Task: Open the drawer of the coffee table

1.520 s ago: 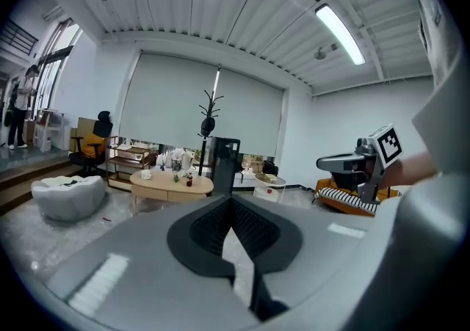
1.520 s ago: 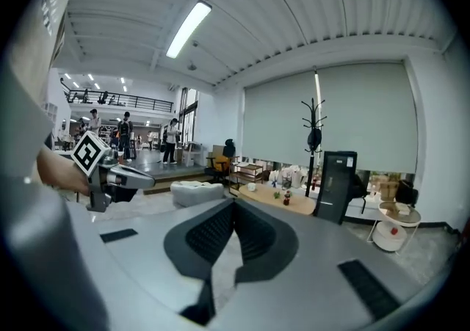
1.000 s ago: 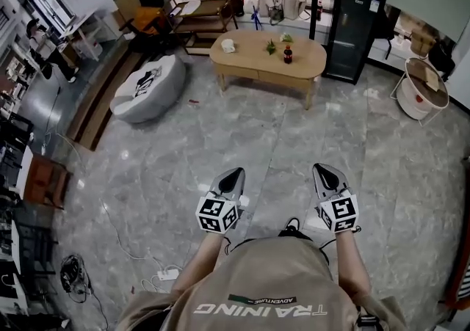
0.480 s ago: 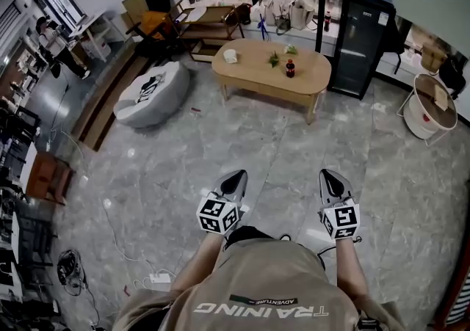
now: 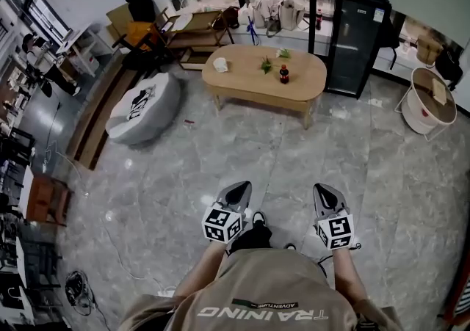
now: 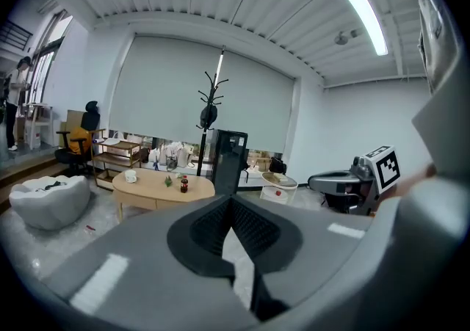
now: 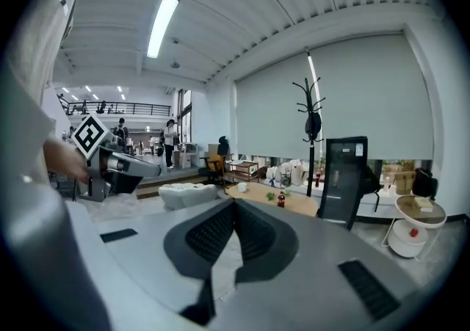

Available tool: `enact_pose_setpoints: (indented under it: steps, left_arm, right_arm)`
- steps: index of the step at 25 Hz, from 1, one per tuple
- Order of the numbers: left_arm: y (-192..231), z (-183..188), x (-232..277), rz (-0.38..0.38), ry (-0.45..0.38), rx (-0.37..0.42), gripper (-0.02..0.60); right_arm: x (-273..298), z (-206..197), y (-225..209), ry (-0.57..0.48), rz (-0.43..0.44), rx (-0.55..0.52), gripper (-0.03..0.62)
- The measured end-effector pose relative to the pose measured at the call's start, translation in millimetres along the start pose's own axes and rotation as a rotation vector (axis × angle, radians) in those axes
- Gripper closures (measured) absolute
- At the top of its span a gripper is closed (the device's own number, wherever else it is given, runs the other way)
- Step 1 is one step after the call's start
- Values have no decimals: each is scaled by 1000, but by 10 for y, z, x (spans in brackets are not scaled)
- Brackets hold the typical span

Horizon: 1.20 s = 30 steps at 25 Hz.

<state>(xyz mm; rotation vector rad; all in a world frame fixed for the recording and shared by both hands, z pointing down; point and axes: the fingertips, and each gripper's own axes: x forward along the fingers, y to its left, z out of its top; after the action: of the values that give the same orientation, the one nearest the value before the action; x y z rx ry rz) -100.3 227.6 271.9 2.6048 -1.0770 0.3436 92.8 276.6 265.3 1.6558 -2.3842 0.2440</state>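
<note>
Holding out low ahead of the torso, on the left arm (image 5: pixel 198 269) and right arm (image 5: pixel 348 271), the left gripper (image 5: pixel 237 191) and right gripper (image 5: pixel 325 194), side by side, apart, pointing far and slightly downward, both with jaws closed tip to tip, empty.

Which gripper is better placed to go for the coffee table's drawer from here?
Left, marginally. The left gripper and right gripper are both shut, empty and far from the table; the left lines up with its front, the right only with its right end.
</note>
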Motion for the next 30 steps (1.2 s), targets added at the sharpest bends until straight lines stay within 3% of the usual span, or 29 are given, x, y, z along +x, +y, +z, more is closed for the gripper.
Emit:
enact_pose_setpoints:
  steps: [4,10,15,20,26,30]
  left_arm:
    - [398,24,223,-28,14,-29,589]
    - [914,355,576,-93,-20,1,589]
    - [1338,433,781,-130,-8,-50,589]
    - [1663,458,903,-128,-15,-53,589]
    - [1876,387,991,-109,-7,-126,588]
    - [1975,347,1138,-73,29,-119,588]
  right_arm:
    - [314,137,-14,11,-41,4,595]
    - [899,463,67,9,-44,-34,595]
    - [1285,561,196,42,-57,-51,595]
    - [1517,481,306,100,-43,-86,595]
    - [1756,578,184,106,-51,-66,595]
    - [1943,600,60,100,-25,-69,595]
